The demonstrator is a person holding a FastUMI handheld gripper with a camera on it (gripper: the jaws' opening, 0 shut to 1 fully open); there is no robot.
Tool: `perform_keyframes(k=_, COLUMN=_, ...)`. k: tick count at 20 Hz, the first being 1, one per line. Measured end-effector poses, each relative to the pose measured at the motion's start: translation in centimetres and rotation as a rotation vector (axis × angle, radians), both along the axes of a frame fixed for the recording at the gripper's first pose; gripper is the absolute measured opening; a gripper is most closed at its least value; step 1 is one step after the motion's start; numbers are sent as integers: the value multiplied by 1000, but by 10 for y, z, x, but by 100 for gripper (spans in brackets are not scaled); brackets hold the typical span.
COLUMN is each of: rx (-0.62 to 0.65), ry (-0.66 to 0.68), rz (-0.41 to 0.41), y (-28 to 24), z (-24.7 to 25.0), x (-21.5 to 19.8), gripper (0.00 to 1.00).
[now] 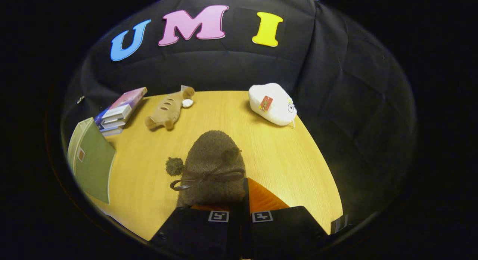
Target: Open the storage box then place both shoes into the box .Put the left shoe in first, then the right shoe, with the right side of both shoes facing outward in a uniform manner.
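- Shoe [214, 166]: a fuzzy brown slipper with pompoms and a dark ribbon bow sits directly ahead of the tongs [241, 200], its rear edge up against the fingers, toe pointing away toward the booth wall.
- Tongs: the two fingers stand close together with almost no gap. They appear to pinch the slipper's rear rim, but the contact itself is hidden; whether both fingers press on it cannot be told.
- Whether the slipper rests on the tabletop [276, 155] or is lifted clear of it cannot be judged.
- Storage box: a green flat-sided item [91, 159] lies at the left edge of the tabletop, well apart from the slipper. It may be the box or its lid; that cannot be confirmed.
- Bystanders: a stack of books [117, 112] just beyond the green item, a tan plush toy [166, 110] near the books, a white plush toy [272, 103] across the far side.
- Assessment: the step in hand looks like carrying a shoe. Left or right shoe cannot be determined.
- Recommendation: verify a firm hold on the rim before any swing, since soft pile can slip. Carry it level and high enough to clear the tan plush and the books. Turn the wrist early so the shoe's right side faces outward on arrival, then lower rather than drop.
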State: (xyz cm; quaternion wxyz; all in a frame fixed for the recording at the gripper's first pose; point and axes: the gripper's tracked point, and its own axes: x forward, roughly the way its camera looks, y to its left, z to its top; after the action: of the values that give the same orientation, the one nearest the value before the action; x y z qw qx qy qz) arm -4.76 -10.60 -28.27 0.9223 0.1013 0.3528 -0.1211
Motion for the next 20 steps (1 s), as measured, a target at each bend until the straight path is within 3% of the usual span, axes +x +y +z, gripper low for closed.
perform_keyframes(k=5, rx=46, ry=-78, rz=47, y=57, z=83, x=26, gripper=8)
perform_keyframes(k=11, rx=142, ry=-147, rz=168, y=175, z=160, x=70, gripper=8)
perform_keyframes(k=15, rx=184, ry=-147, rz=262, y=260, z=188, x=83, gripper=8)
perform_keyframes(k=20, rx=229, ry=-84, rz=327, y=355, z=181, x=91, gripper=7)
